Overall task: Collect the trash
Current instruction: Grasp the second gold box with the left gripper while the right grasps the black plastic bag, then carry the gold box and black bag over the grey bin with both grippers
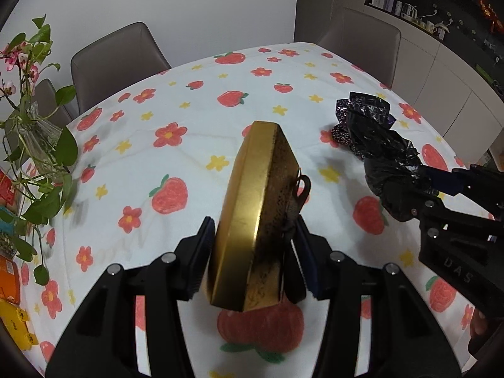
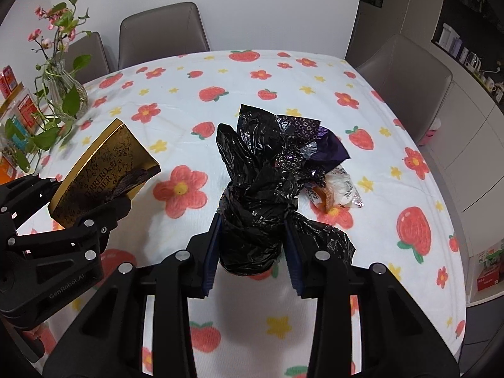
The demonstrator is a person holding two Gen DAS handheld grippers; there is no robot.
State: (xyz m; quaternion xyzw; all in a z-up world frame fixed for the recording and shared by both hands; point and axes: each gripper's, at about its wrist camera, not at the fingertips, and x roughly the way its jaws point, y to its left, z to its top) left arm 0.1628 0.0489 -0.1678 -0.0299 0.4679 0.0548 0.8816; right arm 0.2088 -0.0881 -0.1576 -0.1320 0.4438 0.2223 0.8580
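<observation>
The left gripper (image 1: 252,252) is clenched on the flat gold chocolate box (image 1: 252,217), lifted above the table w/ fruit-print cloth (image 1: 189,100), prob. to drop it into the crumpled black plastic trash bag (image 2: 252,201), which the right gripper (image 2: 252,245) grasps.

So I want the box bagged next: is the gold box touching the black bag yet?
Apart. The right wrist view shows the gold box in the left tool, with bare tablecloth between it and the black bag in the right tool.

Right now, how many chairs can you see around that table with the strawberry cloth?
3 grey padded chairs: one at the far side, one beside it behind the glass vase of flowers, one at the far right corner. Nearer ones may be hidden.
</observation>
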